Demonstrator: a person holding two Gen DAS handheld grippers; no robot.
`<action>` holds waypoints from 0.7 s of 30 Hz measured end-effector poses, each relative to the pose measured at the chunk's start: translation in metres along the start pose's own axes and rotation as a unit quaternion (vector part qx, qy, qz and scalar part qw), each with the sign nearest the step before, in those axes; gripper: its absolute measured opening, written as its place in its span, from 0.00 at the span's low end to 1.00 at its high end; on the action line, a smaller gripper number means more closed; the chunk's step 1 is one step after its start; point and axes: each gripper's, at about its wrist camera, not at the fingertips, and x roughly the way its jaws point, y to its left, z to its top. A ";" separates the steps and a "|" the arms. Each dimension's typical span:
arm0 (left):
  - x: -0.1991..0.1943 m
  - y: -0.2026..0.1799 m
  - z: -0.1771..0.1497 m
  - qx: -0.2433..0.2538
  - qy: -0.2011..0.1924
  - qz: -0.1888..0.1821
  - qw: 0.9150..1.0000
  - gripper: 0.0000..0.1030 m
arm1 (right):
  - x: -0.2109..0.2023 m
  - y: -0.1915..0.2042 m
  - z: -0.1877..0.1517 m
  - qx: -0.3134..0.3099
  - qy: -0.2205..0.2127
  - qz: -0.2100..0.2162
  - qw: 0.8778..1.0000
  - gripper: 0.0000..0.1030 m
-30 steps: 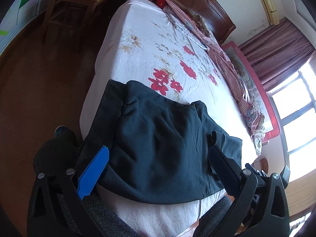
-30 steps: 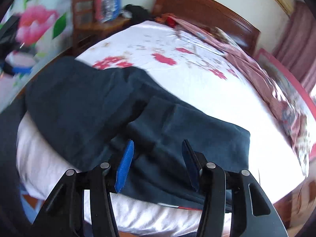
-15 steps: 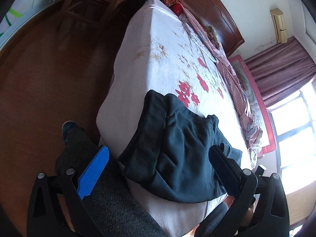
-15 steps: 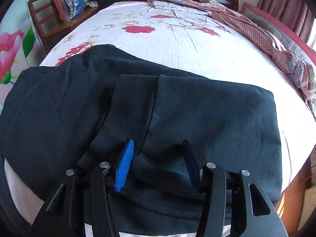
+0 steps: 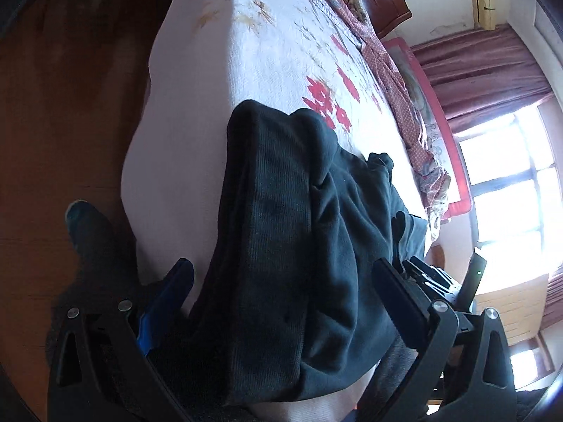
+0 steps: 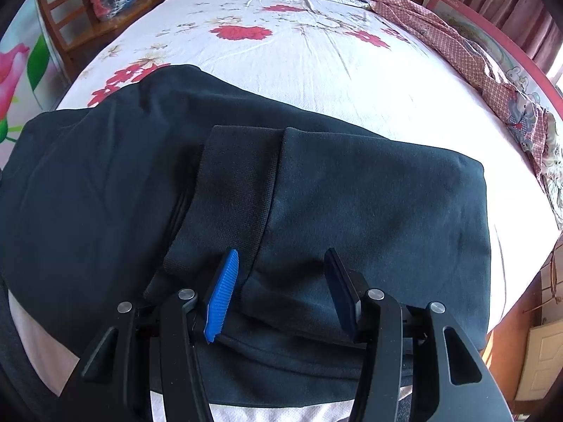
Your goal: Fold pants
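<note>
Dark pants [image 5: 281, 246] bunched on bed [image 5: 218, 112] edge; left gripper [image 5: 281, 281] spread wide (empty).

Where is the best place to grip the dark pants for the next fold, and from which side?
Probably the ribbed cuff of the pants, lying topmost with a free raised edge. The open right gripper already faces it from the bed's near edge, so approach from there.

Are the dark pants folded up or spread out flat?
Folded. The dark pants lie in stacked layers on the flowered bedsheet, with a ribbed cuff doubled back on top.
</note>
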 end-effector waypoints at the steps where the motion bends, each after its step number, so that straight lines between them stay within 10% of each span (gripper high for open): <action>1: 0.001 0.001 -0.002 -0.007 0.002 -0.017 1.000 0.97 | 0.000 0.001 0.001 -0.003 0.001 -0.001 1.000 0.49; 4: -0.006 -0.008 -0.009 0.007 -0.020 0.036 0.999 0.59 | 0.001 0.000 0.001 -0.002 0.006 -0.003 1.000 0.50; 7: -0.018 -0.014 -0.014 0.011 -0.036 0.031 0.999 0.40 | 0.004 -0.005 0.001 0.008 0.006 -0.010 1.000 0.64; 21: -0.037 -0.043 -0.013 -0.035 -0.076 -0.024 0.996 0.21 | -0.011 -0.032 -0.005 0.071 -0.013 0.036 0.997 0.64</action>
